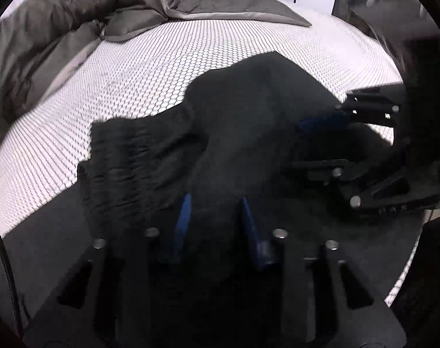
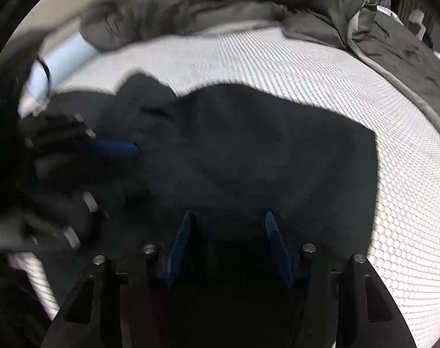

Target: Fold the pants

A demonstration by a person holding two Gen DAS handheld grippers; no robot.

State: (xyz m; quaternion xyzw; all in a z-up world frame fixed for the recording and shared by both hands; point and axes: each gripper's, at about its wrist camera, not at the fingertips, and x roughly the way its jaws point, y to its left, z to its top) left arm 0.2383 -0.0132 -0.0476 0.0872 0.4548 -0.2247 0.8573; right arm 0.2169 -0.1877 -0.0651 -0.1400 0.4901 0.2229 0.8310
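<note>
Dark pants [image 1: 234, 110] lie on a white honeycomb-patterned mattress [image 1: 162, 58], with the gathered waistband [image 1: 118, 150] at the left. My left gripper [image 1: 217, 203] points down onto them, its blue pads pressing a raised ridge of cloth. In the right wrist view it enters blurred from the left, one of its blue fingers [image 2: 112, 148] on the pants [image 2: 249, 145]. My right gripper [image 2: 228, 217] hovers over the near edge with its jaws half apart. Cloth lies under the gap and neither pad presses on it. It also shows as the right gripper [image 1: 295, 145] from the side.
A crumpled grey duvet [image 1: 46, 29] is piled along the far side and corner of the bed, also seen as the duvet [image 2: 220, 0]. Bare mattress [image 2: 365, 87] extends beyond the pants. A person's light blue sleeve [image 2: 60, 58] shows behind the left gripper.
</note>
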